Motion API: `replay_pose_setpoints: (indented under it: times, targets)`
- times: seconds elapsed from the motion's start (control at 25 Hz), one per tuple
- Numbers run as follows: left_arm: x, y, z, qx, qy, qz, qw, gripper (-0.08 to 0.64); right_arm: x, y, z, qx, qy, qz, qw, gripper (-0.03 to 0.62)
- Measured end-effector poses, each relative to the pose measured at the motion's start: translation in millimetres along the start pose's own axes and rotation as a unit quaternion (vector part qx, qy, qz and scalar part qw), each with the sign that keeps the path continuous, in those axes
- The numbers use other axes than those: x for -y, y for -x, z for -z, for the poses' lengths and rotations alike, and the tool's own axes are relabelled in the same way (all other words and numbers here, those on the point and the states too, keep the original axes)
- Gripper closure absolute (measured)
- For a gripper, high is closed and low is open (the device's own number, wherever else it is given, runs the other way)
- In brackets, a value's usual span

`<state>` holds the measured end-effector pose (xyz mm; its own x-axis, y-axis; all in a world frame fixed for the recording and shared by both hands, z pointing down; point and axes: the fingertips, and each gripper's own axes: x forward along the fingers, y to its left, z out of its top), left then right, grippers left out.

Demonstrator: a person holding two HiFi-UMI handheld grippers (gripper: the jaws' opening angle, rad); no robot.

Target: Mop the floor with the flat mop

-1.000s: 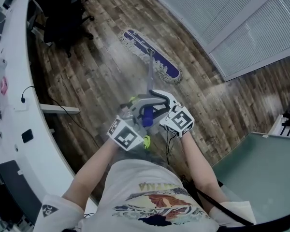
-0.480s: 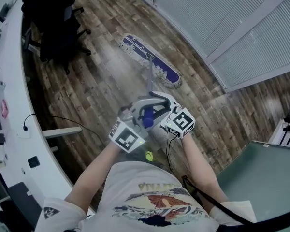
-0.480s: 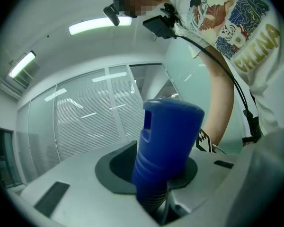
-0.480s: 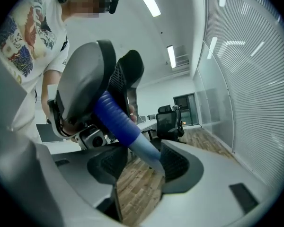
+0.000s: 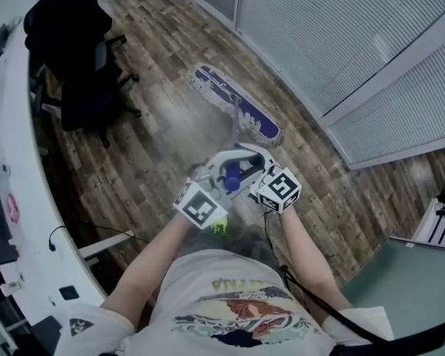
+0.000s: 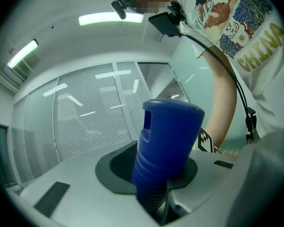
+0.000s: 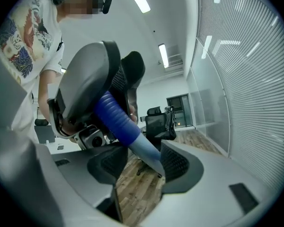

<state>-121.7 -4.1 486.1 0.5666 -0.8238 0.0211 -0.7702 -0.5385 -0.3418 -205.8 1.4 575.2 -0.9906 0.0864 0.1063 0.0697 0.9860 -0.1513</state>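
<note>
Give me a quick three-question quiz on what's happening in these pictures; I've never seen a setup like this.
1. True or false: the mop head lies on the wooden floor.
2. What is the left gripper shut on? A. the mop handle's blue end; B. a cable; C. nothing.
3. Fill in: in the head view, the black thing left of the mop head is an office ____.
Key: 1 true; 2 A; 3 chair.

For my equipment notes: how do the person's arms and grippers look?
The left gripper and right gripper: light grey, dark pads, each bearing a white cube of black square markers. A black cable leaves the right one. White printed T-shirt, short sleeves.
</note>
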Motion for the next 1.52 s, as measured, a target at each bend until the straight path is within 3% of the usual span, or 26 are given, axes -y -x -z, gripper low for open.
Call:
replay_pose_setpoints:
  times: [0.32, 0.8, 0.96, 1.24, 1.52]
  targets:
    - [-93.5, -48.7, 33.7, 0.002, 0.003, -0.003, 1.0, 0.474, 98.8, -45.3, -18.7, 0.003, 0.0, -0.004, 1.0, 0.391]
    - [-286.1, -188.6, 86.1, -0.011, 0.009, -0.025, 0.9996, 0.474, 322.7, -106.5, -73.5, 0.011, -0.009, -0.021, 1.0, 0.391]
    - [-334.1, -221.9, 104.1, -0.019, 0.0, -0.032, 0.9993, 0.473, 379.8, -124.9, -83.7, 0.009, -0.004, -0.026, 1.0, 0.391]
    - [-356.3, -228.0, 112.6, -0.033, 0.011, -0.048, 0.9982, 0.474, 396.9, -136.1, -88.7, 0.002, -0.007, -0.041, 0.999, 0.391]
    - [-318.8, -200.6, 108.9, -0.031, 0.014, -0.051, 0.9981, 0.474, 354.2, -128.4, -74.0, -0.025, 0.01, -0.055, 0.998, 0.391]
